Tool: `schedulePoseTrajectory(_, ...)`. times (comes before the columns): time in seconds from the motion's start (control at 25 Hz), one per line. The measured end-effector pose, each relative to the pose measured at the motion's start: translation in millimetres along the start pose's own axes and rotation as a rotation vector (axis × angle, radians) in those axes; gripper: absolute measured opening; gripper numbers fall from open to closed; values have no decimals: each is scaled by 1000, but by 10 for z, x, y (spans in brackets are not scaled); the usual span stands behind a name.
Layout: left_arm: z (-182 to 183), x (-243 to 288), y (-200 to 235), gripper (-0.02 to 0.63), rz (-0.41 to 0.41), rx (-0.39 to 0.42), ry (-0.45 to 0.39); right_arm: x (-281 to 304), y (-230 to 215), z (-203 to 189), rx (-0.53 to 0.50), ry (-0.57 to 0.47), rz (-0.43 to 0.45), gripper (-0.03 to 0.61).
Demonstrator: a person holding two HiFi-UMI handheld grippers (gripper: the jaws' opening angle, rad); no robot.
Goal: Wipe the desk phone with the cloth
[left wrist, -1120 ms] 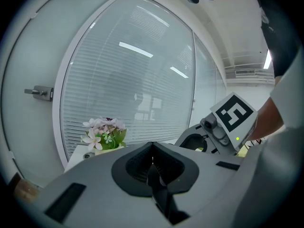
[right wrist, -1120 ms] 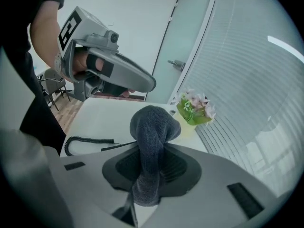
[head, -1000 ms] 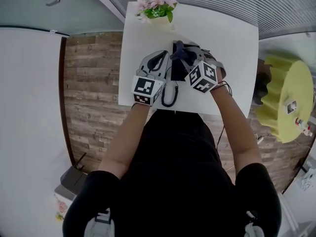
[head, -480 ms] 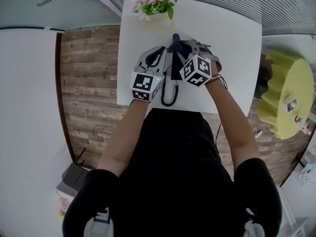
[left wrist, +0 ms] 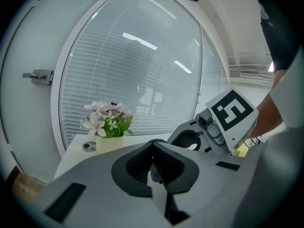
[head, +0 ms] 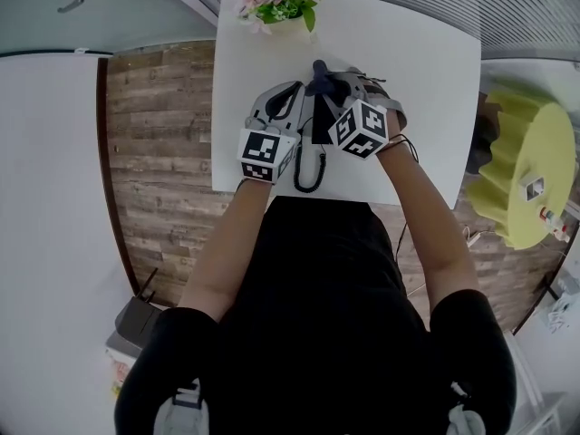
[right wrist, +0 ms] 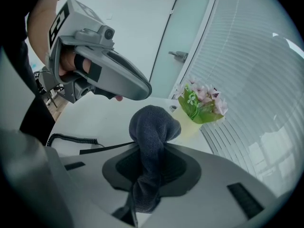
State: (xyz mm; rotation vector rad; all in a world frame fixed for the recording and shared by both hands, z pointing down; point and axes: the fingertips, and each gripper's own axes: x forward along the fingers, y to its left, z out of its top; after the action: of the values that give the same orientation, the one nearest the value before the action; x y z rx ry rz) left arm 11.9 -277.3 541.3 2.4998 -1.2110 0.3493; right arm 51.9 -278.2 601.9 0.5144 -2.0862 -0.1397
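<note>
My right gripper (right wrist: 151, 161) is clamped on the dark cloth (right wrist: 153, 125), which bunches up past its tips. The desk phone (head: 321, 123) lies on the white table (head: 426, 89) just to that gripper's left, between it and my left gripper (left wrist: 155, 170). The left one's jaws are drawn together on nothing I can see, with the flower pot (left wrist: 110, 139) beyond its tips.

Desk phone (head: 318, 127) on table (head: 426, 71), flower pot (head: 283, 7) behind it.
</note>
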Motion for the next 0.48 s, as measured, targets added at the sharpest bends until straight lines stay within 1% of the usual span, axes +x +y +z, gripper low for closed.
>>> schedulePoseTrajectory(0.2, -52, -25, -23, 11, -1, 6, 9, -2, 113, -45, -18, 16, 17, 100)
schedulePoseTrajectory(0.48, -232, -106, -84, 11, -5, 12, 34, -26, 358, -140, -33, 38, 35, 100)
